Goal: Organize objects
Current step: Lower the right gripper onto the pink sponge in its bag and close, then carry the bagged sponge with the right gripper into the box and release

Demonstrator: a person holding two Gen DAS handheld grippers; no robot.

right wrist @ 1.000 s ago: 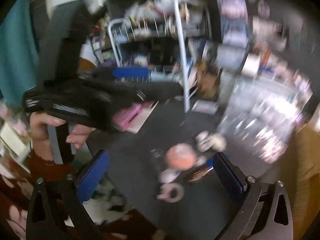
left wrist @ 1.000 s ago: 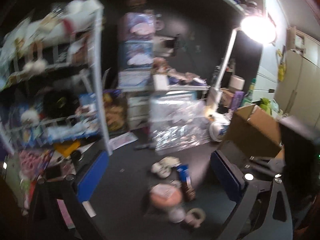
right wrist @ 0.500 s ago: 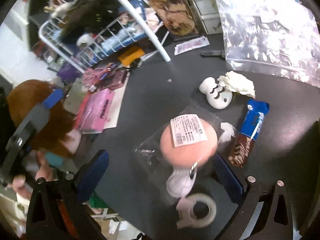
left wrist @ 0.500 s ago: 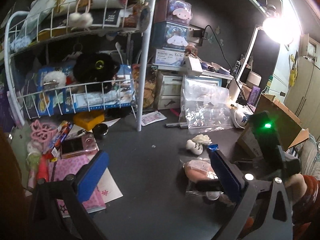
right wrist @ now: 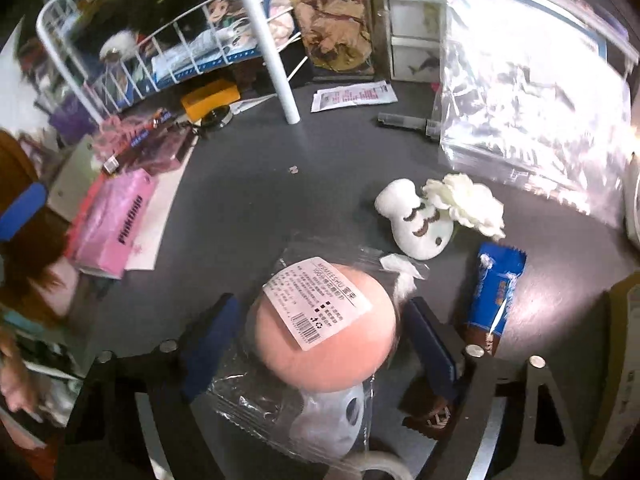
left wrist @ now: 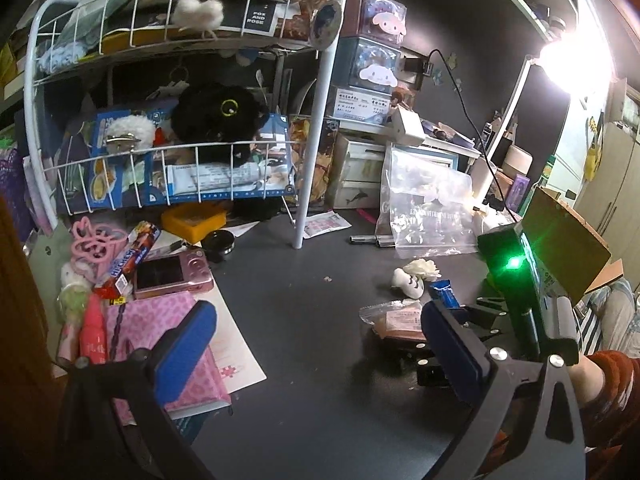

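Note:
A peach round puff in a clear wrapper with a white label lies on the dark desk. My right gripper is open, its blue pads on either side of the puff, close to it. The puff also shows in the left wrist view, partly behind my left gripper's right finger. My left gripper is open and empty above the desk. The right gripper's black body with a green light shows at the right of the left wrist view.
A blue snack bar, a small white plush with a white flower and a tape roll lie around the puff. A clear zip bag stands behind. A white wire rack, a pink camera and pink notebooks crowd the left.
My right gripper has come down over the puff, so its pads now flank it. My left gripper has drifted slightly and still hangs open.

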